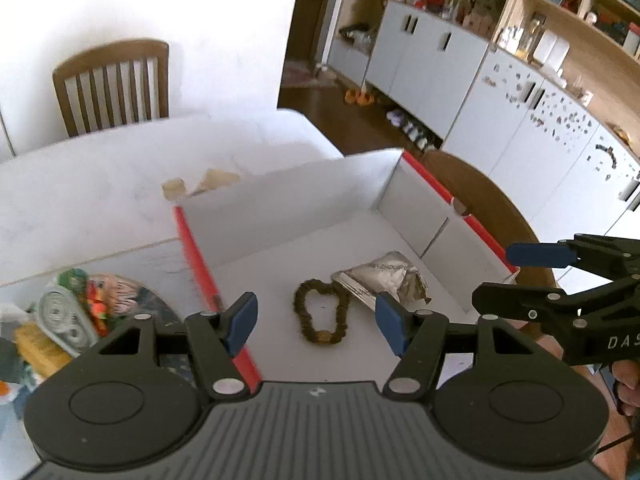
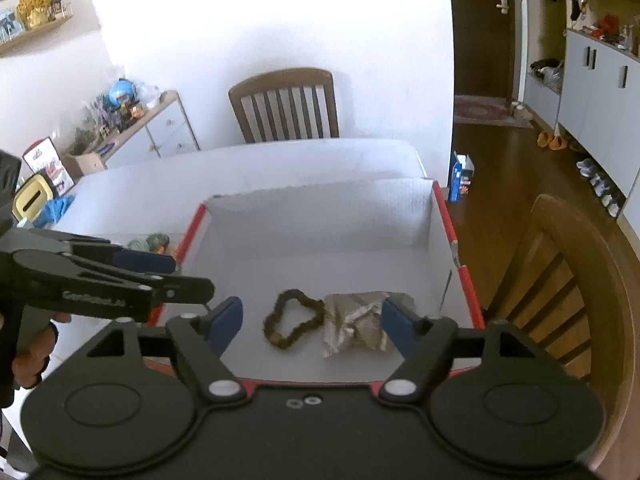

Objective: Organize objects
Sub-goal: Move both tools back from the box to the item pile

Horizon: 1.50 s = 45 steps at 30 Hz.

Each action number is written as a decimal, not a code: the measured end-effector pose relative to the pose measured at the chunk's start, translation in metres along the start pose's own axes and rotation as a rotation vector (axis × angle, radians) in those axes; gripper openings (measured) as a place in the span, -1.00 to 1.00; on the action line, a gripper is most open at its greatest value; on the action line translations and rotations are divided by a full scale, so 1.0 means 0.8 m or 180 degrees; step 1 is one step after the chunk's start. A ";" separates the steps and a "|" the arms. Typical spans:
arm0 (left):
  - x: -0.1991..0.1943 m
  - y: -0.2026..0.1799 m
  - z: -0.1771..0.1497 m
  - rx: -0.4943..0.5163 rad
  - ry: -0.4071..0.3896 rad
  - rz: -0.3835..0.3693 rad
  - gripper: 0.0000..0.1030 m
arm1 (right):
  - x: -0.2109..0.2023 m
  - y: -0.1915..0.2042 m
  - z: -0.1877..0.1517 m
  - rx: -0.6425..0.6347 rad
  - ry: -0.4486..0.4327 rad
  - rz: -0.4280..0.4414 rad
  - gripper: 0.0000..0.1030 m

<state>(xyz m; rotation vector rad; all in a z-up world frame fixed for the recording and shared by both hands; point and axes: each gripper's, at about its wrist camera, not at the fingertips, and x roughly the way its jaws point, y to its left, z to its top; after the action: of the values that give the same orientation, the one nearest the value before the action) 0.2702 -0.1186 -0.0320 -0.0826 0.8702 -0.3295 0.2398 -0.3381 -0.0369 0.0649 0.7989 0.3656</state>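
A lived-in home, dining area. White table with slatted wooden chairs; white cabinets under cluttered open shelves; slippers on the dark wood floor.

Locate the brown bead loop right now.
The brown bead loop lies flat on the floor of the white box, just left of the crumpled packet in both wrist views.
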 end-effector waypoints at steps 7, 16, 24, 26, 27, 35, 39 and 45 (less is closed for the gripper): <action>-0.052 0.037 -0.018 -0.0024 -0.0209 0.0047 0.46 | -0.012 0.044 -0.007 0.0012 -0.0155 0.0017 0.71; -0.110 0.101 -0.048 -0.0012 -0.0450 0.0288 0.61 | -0.011 0.116 -0.018 0.0104 -0.0293 0.0064 0.90; -0.136 0.170 -0.076 -0.0164 -0.0462 0.0275 0.73 | 0.003 0.172 -0.024 0.0093 -0.0272 0.0085 0.94; -0.139 0.183 -0.080 -0.0176 -0.0471 0.0295 0.89 | 0.009 0.186 -0.027 0.0092 -0.0237 0.0088 0.94; -0.140 0.190 -0.082 -0.0168 -0.0477 0.0310 1.00 | 0.013 0.194 -0.027 0.0084 -0.0222 0.0089 0.94; -0.135 0.245 -0.098 -0.0137 -0.0550 0.0396 1.00 | 0.046 0.236 -0.023 0.0026 -0.0174 0.0051 0.94; -0.123 0.272 -0.106 -0.0094 -0.0503 0.0448 1.00 | 0.071 0.251 -0.017 -0.0028 -0.0151 0.0019 0.94; -0.096 0.309 -0.115 -0.0053 -0.0374 0.0533 1.00 | 0.119 0.267 -0.006 -0.0106 -0.0053 0.0011 0.94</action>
<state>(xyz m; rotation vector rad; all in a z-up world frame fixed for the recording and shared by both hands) 0.2159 0.1456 -0.0851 -0.0435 0.7580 -0.1589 0.2342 -0.1056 -0.0644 0.0380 0.7761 0.3811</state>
